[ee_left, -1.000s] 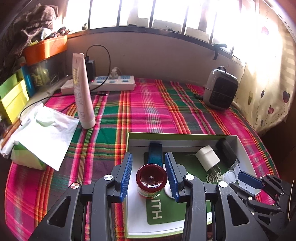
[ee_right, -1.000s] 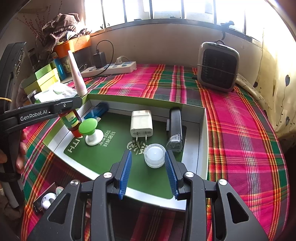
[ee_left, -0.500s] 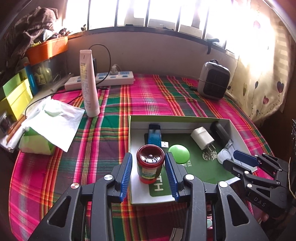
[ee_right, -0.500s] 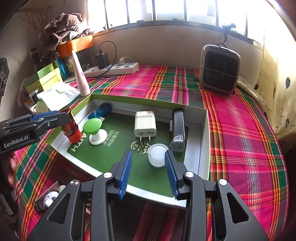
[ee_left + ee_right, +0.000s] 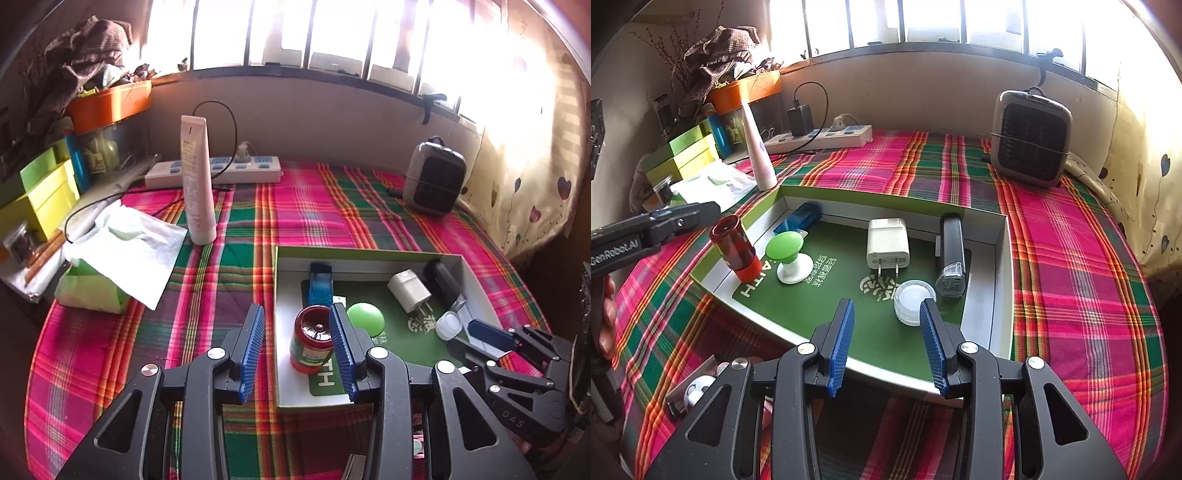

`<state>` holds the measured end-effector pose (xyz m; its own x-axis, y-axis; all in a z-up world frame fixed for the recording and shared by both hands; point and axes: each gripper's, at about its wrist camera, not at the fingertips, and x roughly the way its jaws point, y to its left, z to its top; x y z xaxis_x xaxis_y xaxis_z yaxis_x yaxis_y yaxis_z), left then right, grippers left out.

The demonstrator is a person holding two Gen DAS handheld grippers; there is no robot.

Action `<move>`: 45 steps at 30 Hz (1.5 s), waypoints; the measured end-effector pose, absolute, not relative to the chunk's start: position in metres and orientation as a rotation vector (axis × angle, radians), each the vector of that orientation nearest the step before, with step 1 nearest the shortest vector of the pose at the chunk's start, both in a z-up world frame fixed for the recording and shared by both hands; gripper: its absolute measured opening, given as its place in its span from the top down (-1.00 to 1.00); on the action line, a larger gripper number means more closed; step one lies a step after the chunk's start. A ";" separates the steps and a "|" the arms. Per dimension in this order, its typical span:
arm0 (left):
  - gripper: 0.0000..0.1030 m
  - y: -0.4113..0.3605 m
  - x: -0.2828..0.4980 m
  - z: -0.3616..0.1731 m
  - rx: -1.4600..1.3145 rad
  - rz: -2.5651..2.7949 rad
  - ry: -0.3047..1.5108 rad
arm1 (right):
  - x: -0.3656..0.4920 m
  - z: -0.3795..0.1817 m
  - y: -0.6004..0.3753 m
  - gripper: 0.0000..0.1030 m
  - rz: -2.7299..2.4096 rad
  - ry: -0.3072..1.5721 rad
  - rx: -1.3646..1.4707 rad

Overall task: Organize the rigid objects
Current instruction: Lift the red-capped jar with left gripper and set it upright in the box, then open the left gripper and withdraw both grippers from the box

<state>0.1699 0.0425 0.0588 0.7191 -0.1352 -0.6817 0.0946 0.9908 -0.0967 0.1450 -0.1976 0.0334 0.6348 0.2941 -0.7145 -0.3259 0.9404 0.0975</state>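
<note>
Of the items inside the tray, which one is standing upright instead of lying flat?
The red jar at the tray's left end, standing on its base. The white charger, black device and blue stick lie flat.

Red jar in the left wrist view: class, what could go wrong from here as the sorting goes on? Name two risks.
1. The jar stands tall and narrow between the open pads of the left hand-held gripper, nearer one pad. A sideways move could tip it onto the green knob.
2. The right hand-held gripper has one finger beside the white cap. Moving forward may shove it away.
</note>
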 end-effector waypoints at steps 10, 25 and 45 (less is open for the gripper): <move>0.31 0.036 0.161 0.053 -0.030 -0.150 0.788 | 0.145 0.034 -0.198 0.26 0.356 0.807 -0.037; 0.31 0.025 0.153 0.045 0.079 -0.138 0.845 | 0.142 0.034 -0.196 0.26 0.366 0.804 -0.037; 0.31 0.034 0.142 0.047 -0.010 -0.154 0.831 | 0.130 0.038 -0.196 0.26 0.365 0.798 -0.039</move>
<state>0.1417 0.0336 0.0469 0.6634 -0.1400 -0.7351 0.1323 0.9888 -0.0690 0.1304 -0.1956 0.0383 0.6391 0.3057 -0.7057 -0.3346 0.9367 0.1028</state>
